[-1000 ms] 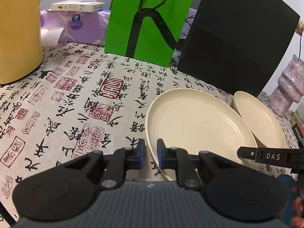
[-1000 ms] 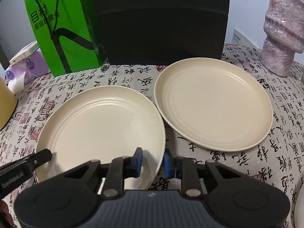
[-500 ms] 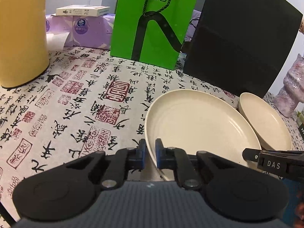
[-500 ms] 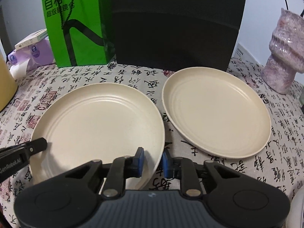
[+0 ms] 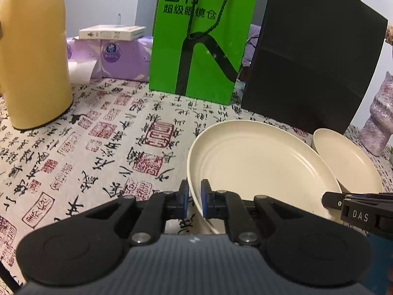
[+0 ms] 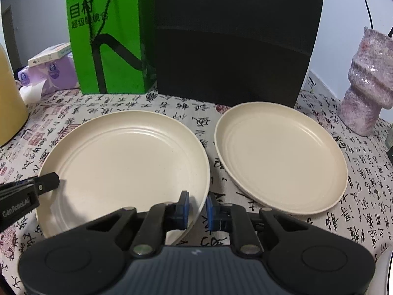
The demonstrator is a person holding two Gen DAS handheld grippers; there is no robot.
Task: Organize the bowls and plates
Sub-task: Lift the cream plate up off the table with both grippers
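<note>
While both grippers are working at the near edge of the table, the left gripper (image 5: 194, 200) is pinching the left rim of the near plate (image 5: 258, 164), its blue pads (image 5: 203, 198) pressing the rim from either side. The right gripper (image 6: 197, 207) is straddling the same plate's (image 6: 122, 162) right rim near its front; its jaws have just been closing, and the pads (image 6: 184, 206) are sitting narrow, one inside the rim and one outside. A sliver of gap is showing at the outer pad, so I cannot tell whether the squeeze is firm. In each view the other gripper's black finger is poking in over the plate from the side.

The plate is lying on the calligraphy cloth (image 5: 98, 147), and from the left view its left edge is looking tipped up. Just beside it, to the right, the second plate (image 6: 282, 157) is lying flat; the two rims are near one another, and from the right view a strip of cloth is showing between them.

Farther back a yellow container (image 5: 32, 56) is standing at the left, a green bag (image 5: 199, 39) and a black bag (image 6: 233, 39) are standing upright side by side, and a pinkish vase (image 6: 366, 83) is sitting at the right. Behind the green bag, purple tissue packs (image 5: 118, 56) are carrying a small box (image 5: 110, 32).
</note>
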